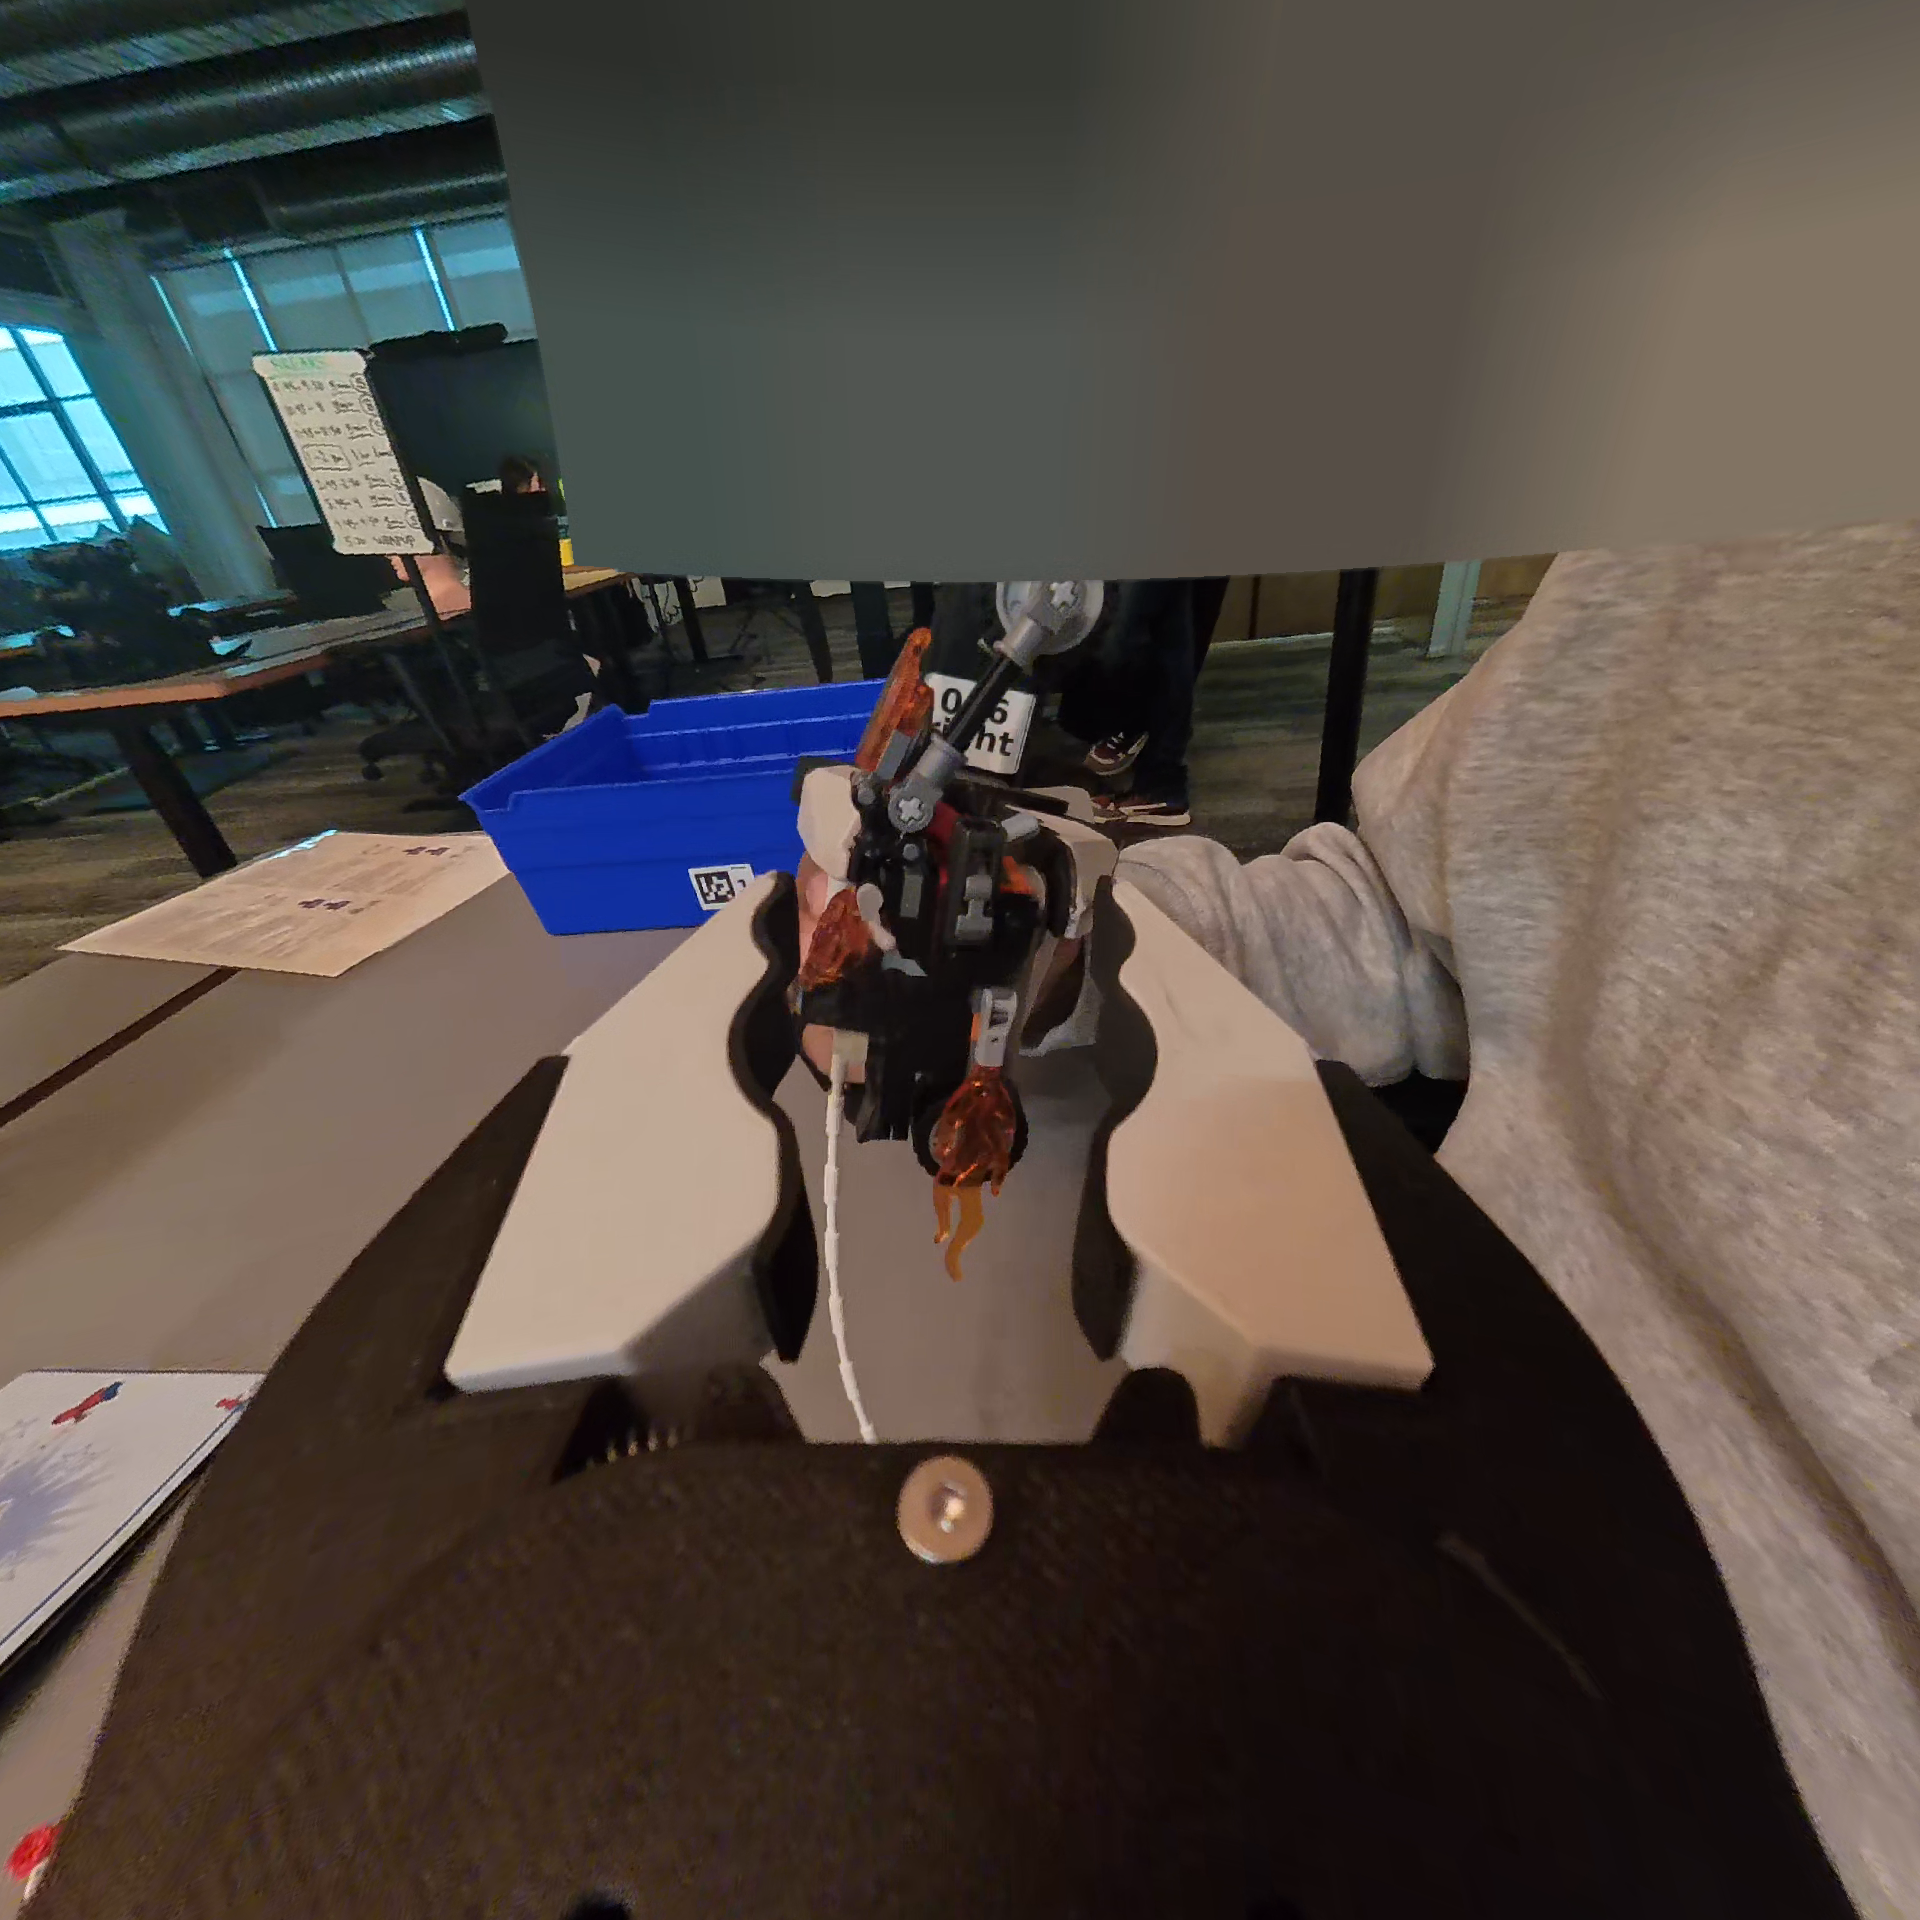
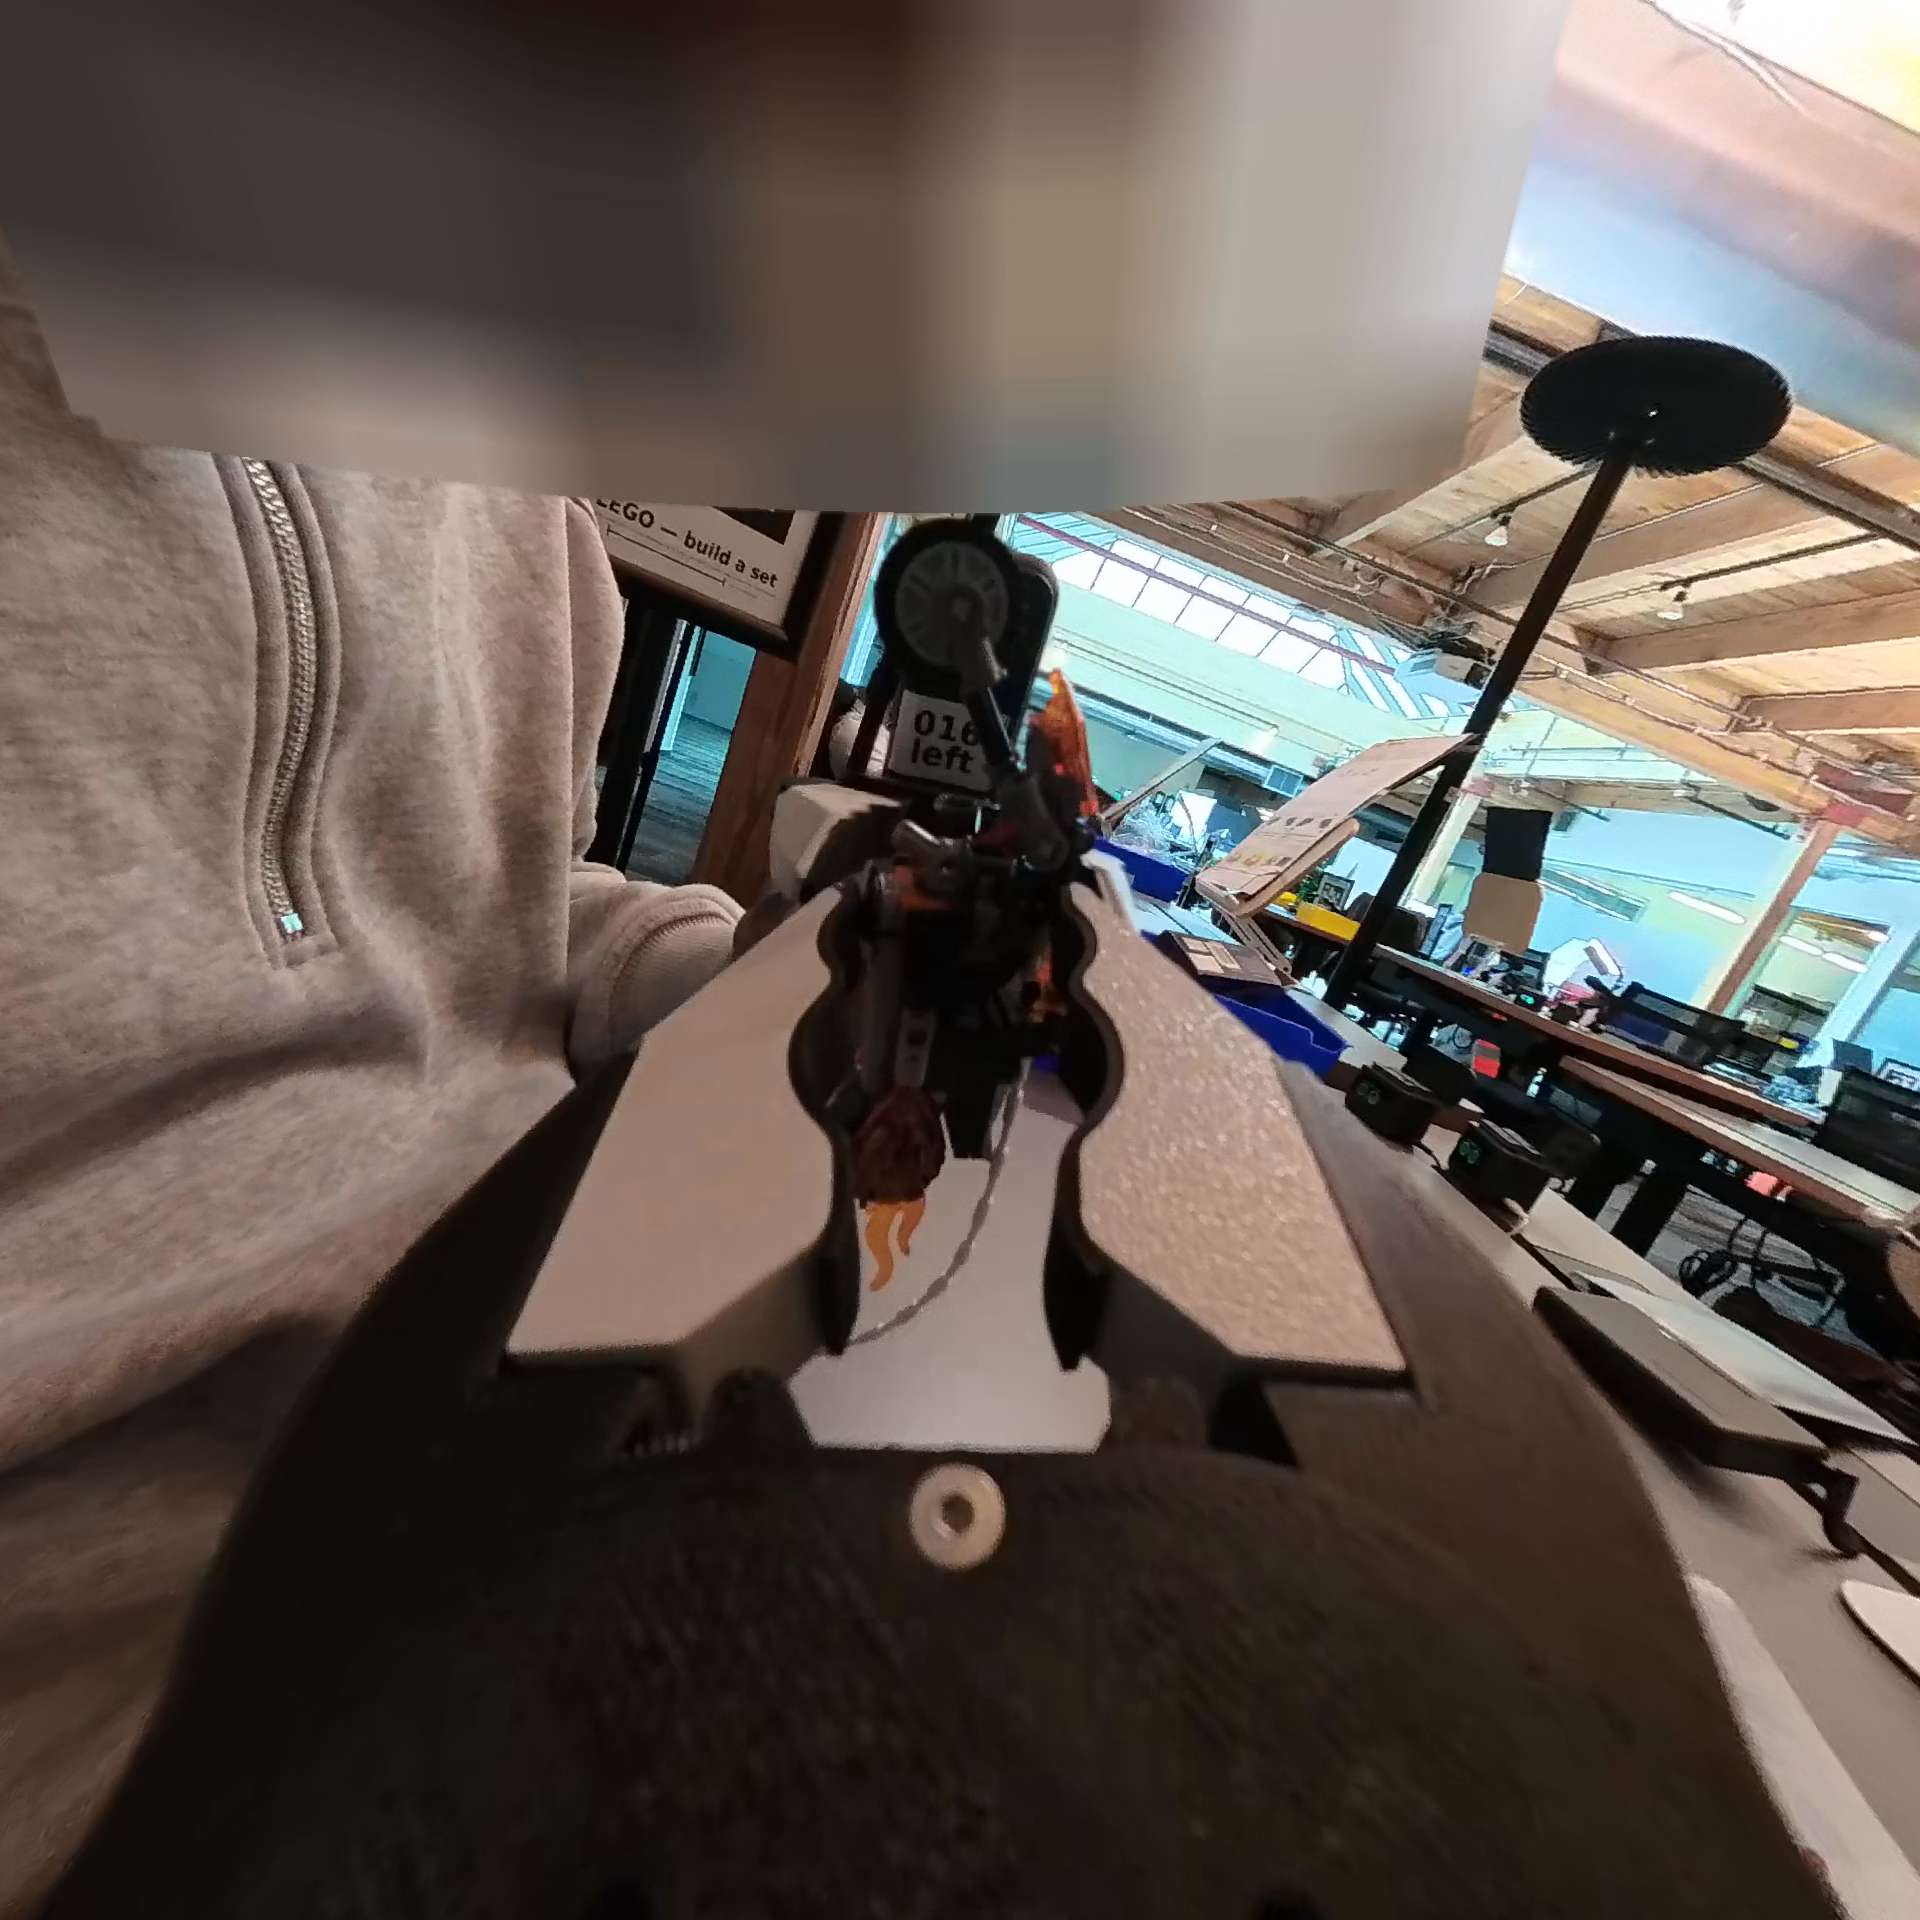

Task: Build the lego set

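The black and grey lego model (image 1: pixel 935 935), with orange flame pieces and a grey wheel at its 12 o'clock end, hangs in the air above the surface (image 1: pixel 312 1143), caught between both tools facing each other. The left tool (image 1: pixel 940 935) and the right tool (image 2: pixel 951 935) each pinch the model's body from opposite sides. A blue bin (image 1: pixel 665 800) sits at 11 o'clock behind it, a grey sleeve (image 1: pixel 1278 935) at 3 o'clock.

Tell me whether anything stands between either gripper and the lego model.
Nothing visible does. The lego model sits between the fingers of the left gripper and of the right gripper, which face each other from opposite sides. Its white chain and orange flame piece hang freely. The blue bin sits behind.
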A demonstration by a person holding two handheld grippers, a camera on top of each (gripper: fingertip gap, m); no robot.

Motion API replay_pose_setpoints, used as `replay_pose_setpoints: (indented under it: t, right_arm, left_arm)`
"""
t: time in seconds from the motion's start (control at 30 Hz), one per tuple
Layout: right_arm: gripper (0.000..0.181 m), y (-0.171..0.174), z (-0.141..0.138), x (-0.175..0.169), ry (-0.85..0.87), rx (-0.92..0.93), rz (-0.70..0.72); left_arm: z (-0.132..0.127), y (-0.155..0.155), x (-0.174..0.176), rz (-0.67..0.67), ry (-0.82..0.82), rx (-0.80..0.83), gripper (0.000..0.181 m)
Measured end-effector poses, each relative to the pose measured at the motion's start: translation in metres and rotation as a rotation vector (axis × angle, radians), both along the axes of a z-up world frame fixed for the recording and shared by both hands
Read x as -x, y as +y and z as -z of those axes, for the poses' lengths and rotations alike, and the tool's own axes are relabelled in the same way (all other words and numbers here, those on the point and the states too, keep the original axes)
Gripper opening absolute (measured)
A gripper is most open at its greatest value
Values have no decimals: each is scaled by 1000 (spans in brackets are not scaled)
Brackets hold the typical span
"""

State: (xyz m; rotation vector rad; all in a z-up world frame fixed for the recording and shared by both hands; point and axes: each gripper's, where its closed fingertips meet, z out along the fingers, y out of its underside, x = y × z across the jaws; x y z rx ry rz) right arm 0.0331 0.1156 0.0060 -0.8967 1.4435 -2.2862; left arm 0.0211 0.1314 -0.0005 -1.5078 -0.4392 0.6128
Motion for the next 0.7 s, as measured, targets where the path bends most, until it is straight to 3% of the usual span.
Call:
replay_pose_setpoints:
  t: [0.3,0.5,0.7]
  right_arm:
    - [34,7,-12,6,-105,37,-43]
    - [34,7,-13,3,-108,35,-56]
    - [35,6,-10,0,-104,16,-67]
  left_arm:
    - [0,-4,1,-14,-3,-18,67]
    - [1,-7,9,-68,-10,-34,90]
    - [10,-1,12,-57,-35,-25,84]
